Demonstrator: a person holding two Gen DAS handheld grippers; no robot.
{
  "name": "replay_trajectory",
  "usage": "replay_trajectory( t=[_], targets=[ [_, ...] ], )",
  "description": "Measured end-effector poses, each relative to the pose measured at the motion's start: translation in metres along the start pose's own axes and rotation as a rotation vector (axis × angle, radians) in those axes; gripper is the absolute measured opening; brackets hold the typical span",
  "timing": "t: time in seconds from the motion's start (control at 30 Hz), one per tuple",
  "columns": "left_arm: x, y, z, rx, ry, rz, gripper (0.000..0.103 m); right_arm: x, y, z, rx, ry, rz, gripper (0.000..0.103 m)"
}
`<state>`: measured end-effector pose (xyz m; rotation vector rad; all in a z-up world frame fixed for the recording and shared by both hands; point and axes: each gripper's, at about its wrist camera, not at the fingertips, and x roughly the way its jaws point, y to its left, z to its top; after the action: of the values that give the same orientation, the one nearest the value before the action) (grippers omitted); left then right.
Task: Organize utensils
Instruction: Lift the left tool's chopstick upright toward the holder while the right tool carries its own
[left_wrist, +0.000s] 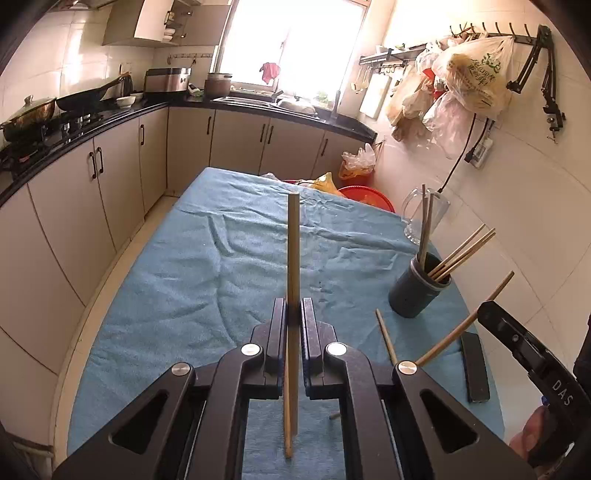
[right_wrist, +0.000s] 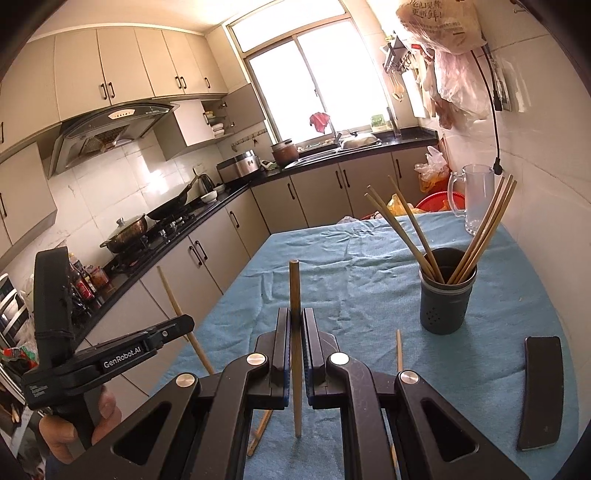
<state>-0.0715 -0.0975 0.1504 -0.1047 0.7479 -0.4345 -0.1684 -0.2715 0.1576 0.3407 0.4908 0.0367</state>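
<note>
Chopsticks already stand in the dark holder cup (right_wrist: 446, 295), several of them, so the sorting looks well along. Each claw is clenched on one more stick: the left claw (left_wrist: 294, 314) pinches an upright chopstick (left_wrist: 293, 251) between its pads, the right claw (right_wrist: 295, 325) another chopstick (right_wrist: 294, 291). The cup sits ahead and to the right of both claws on the blue-clothed surface (right_wrist: 332, 258). At least one loose stick (right_wrist: 399, 350) lies near the right claw, waiting

- Right gripper (right_wrist: 294, 325) clamps an upright chopstick (right_wrist: 294, 295).
- Left gripper (right_wrist: 110, 360) holds another chopstick (right_wrist: 173, 299).
- Holder (right_wrist: 445, 306) with chopsticks stands on the blue cloth (right_wrist: 351, 258).
</note>
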Motion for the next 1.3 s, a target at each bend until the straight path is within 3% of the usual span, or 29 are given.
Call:
replay_trajectory(
  t=[1.3],
  targets=[
    [0.000, -0.035, -0.007, 0.089, 0.000, -0.010, 0.006, -0.015, -0.027, 0.007, 0.061, -0.027, -0.025, 0.007]
  ],
)
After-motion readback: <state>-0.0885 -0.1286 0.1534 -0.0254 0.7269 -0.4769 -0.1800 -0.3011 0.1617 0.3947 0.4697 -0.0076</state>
